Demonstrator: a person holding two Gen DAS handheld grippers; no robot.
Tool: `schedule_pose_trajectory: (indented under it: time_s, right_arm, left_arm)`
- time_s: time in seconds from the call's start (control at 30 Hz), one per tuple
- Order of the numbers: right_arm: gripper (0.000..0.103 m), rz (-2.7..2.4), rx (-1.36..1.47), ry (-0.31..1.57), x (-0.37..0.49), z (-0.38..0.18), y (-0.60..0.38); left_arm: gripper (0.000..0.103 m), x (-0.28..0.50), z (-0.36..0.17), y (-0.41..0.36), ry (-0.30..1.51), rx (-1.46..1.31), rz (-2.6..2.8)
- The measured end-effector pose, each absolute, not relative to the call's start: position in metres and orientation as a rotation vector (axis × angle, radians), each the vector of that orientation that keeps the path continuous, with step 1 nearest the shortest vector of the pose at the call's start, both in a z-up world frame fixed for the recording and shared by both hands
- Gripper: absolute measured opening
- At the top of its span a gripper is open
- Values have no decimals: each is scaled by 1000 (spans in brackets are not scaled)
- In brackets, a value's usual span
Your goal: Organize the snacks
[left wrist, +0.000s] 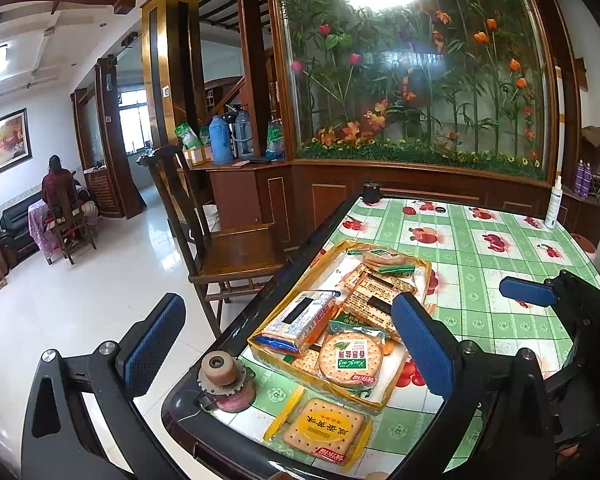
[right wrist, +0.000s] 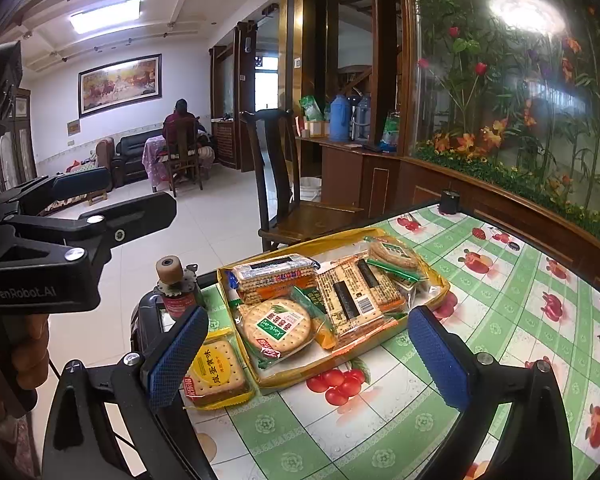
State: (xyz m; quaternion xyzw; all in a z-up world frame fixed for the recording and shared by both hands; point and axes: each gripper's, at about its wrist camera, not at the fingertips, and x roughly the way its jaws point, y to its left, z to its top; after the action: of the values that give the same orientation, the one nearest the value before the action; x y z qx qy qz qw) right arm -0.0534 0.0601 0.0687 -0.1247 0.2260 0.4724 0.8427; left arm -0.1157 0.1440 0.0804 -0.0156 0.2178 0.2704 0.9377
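Note:
A yellow-rimmed tray [left wrist: 256, 350] [right wrist: 440, 280] holds several packs of crackers, with a round cracker pack [left wrist: 350, 358] [right wrist: 278, 326] at its near end. A square yellow cracker pack [left wrist: 326, 430] [right wrist: 216, 372] lies on the table outside the tray. My left gripper [left wrist: 288, 350] is open and empty, held above the tray's near left corner. My right gripper [right wrist: 308, 356] is open and empty, its jaws spanning the tray's near end; its left pad [right wrist: 176, 356] is over the square pack. The right gripper also shows in the left wrist view [left wrist: 528, 292], and the left one in the right wrist view [right wrist: 84, 184].
A small motor-like part with a tan roller [left wrist: 224, 380] [right wrist: 176, 284] stands at the table corner. A wooden chair [left wrist: 220, 240] [right wrist: 296, 208] stands by the table's left edge. A black cap [left wrist: 370, 192] and a white spray bottle [left wrist: 554, 204] stand at the far edge.

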Motion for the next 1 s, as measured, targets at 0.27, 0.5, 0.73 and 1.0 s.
schedule_pose_trajectory:
  time_s: [0.27, 0.5, 0.73, 1.0]
  right_arm:
    - [101, 988, -279, 473, -54, 68, 52]
    - [101, 962, -303, 478, -52, 63, 42]
    - [102, 938, -293, 486, -47, 62, 28]
    - [102, 930, -268, 514, -40, 57, 21]
  left_arm:
    - [103, -114, 77, 132, 454, -29, 498]
    - [103, -110, 70, 118, 486, -6, 460]
    - [103, -112, 69, 114, 496, 2, 449]
    - [103, -112, 69, 113, 495, 5, 454]
